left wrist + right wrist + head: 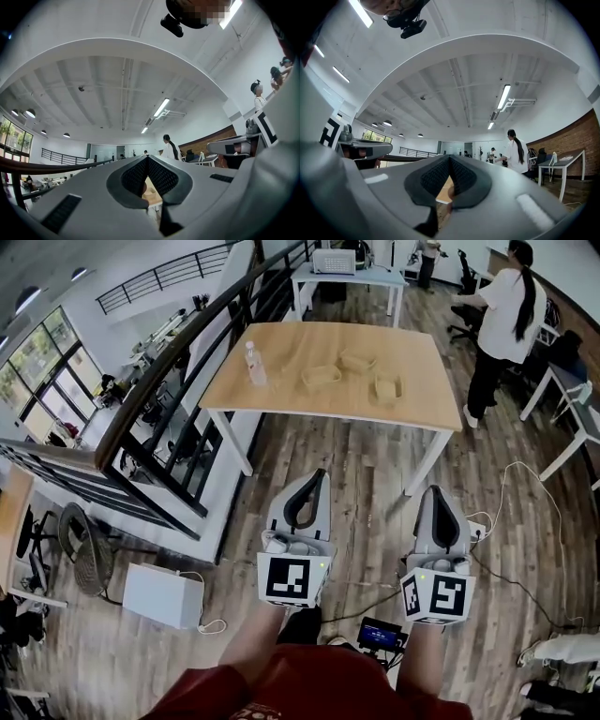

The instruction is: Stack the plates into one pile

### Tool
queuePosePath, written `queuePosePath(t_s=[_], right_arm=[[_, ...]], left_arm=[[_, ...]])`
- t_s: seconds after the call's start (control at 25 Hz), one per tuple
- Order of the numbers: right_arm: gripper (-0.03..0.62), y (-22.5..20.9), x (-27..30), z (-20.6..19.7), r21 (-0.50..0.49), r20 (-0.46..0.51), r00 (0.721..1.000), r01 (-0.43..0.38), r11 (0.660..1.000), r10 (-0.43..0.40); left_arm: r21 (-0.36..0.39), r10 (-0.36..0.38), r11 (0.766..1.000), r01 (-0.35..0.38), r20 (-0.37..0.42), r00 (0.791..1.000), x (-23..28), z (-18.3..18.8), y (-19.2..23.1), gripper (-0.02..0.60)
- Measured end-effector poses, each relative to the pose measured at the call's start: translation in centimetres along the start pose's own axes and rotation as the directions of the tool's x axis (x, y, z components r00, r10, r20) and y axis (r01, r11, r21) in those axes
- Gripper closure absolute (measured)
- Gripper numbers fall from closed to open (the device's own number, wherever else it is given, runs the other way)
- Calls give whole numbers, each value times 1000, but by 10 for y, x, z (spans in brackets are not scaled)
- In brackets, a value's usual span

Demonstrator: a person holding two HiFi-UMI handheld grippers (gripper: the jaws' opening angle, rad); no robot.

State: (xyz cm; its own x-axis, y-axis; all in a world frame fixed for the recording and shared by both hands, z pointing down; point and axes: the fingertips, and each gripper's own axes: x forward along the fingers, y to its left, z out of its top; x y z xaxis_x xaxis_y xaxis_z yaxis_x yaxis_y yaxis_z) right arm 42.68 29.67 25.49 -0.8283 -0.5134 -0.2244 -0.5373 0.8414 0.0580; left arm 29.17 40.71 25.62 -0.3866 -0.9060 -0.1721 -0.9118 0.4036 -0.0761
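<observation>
Presently, three shallow plates are seen lying singly on the bench [309, 338]: the middle plate [322, 377], the far plate [357, 361] just behind it, and the right plate [387, 388] toward the right edge. They appear wooden, though detail is faint. A bottle [255, 365] is stood near the left edge. The left tongs [316, 476] and right tongs [434, 493] are held well short of the near edge, each pressed together with nothing gripped.

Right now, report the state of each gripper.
Left gripper: closed, holding nothing.
Right gripper: closed, holding nothing.
</observation>
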Motion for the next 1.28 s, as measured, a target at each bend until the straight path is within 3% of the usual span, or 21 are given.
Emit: queuePosePath(t_s=[0.64,0.96,1.28], right_arm=[[585,49,155,-17,-39,-10,999,-35,999,34],[585,63,184,-23,-67,-19,999,-39,997,38],[585,45,214,-37,-39,-13,1000,-26,999,26]], left_arm=[[-28,26,999,-25,32,999,96,-8,127,577],[-55,19,998,-17,40,999,116,-17,152,577],[-52,13,999,-12,25,1000,150,-31,155,577]])
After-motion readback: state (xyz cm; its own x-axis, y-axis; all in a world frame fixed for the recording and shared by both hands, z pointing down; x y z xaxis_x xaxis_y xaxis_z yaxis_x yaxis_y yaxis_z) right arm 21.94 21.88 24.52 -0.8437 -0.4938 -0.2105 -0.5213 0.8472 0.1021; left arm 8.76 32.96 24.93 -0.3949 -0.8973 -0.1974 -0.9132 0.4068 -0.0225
